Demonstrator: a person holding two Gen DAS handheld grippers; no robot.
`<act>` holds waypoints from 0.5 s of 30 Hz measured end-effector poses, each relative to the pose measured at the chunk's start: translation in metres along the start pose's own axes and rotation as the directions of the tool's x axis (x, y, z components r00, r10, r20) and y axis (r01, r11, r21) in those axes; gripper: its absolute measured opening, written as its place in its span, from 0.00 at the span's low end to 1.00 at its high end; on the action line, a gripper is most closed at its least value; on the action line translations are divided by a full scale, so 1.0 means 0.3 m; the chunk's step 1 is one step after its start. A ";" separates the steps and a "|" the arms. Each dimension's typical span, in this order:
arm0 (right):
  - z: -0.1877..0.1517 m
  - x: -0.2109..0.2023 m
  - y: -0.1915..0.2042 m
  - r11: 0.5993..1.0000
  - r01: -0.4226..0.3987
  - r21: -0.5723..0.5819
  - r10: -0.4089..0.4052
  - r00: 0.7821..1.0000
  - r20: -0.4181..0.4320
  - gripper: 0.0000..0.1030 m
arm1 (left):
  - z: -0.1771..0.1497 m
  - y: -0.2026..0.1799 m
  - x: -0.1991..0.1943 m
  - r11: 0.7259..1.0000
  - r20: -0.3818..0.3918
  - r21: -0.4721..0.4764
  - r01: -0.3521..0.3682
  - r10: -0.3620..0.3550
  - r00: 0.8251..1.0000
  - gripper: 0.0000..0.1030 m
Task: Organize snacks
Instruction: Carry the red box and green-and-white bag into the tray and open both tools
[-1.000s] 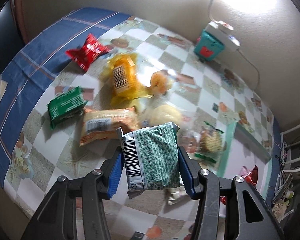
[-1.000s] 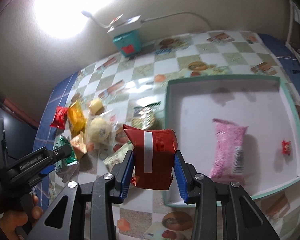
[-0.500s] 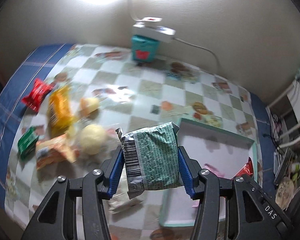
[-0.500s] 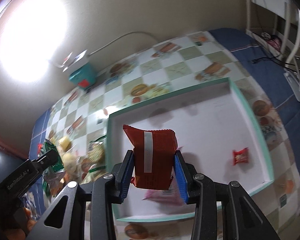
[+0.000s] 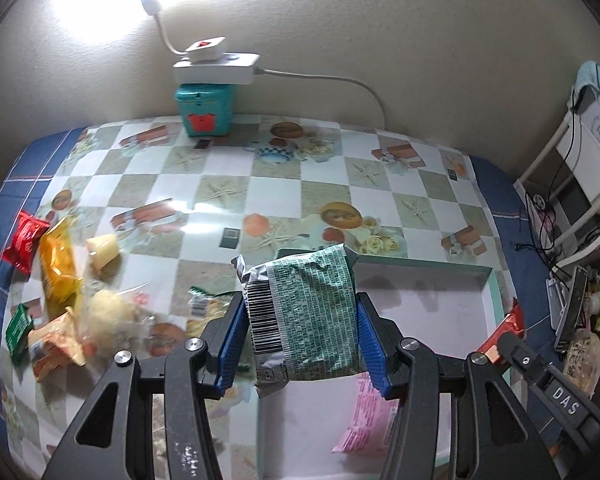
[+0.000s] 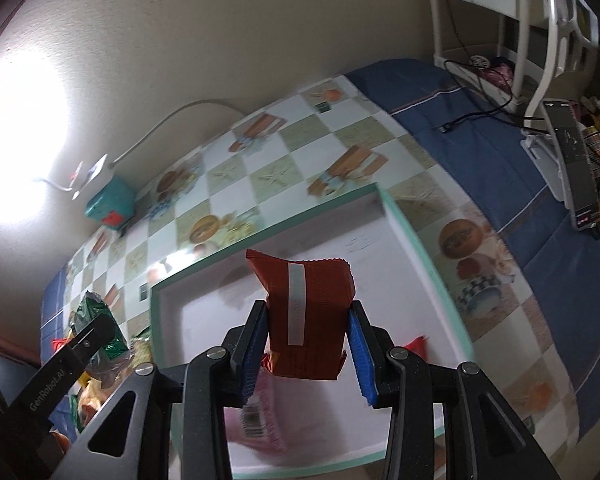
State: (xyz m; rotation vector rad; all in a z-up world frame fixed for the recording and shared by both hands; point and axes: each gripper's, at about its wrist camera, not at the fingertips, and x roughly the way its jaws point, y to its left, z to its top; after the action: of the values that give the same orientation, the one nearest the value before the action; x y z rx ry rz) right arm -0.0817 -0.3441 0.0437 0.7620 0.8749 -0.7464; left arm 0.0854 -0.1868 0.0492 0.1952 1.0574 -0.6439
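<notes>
While the left claw [image 5: 300,316] grips a green packet [image 5: 308,312] between its blue pads, the packet stands upright out of the jaws, long axis along the fingers, barcode edge to the left, above the near left corner of the teal-rimmed tray [image 5: 496,292]. The right claw [image 6: 306,344] is clamped on a red packet [image 6: 304,304], likewise upright with its pale stripe running lengthwise, over the tray's white floor. Farther left, loose snacks [image 5: 56,272] lie on the checkered worktop [image 5: 228,184].
</notes>
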 end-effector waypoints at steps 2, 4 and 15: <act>0.011 0.012 -0.015 1.000 0.009 0.005 -0.009 1.000 -0.002 0.41 | -0.002 -0.017 0.032 1.000 -0.011 0.020 -0.006 0.006 1.000 0.52; 0.023 0.032 -0.031 1.000 0.023 0.006 -0.023 1.000 -0.010 0.41 | -0.007 -0.033 0.061 0.999 -0.024 0.037 -0.013 0.014 1.000 0.52; 0.019 0.175 -0.071 0.998 0.066 0.018 -0.064 0.993 -0.094 0.41 | -0.067 -0.129 0.214 0.988 -0.066 0.145 -0.050 0.060 0.996 0.53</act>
State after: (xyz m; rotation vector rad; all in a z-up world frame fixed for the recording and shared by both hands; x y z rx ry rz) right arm -0.0739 -0.3728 -0.0049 0.7951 0.9820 -0.7835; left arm 0.0693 -0.2344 -0.0100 0.3729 1.0698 -0.6678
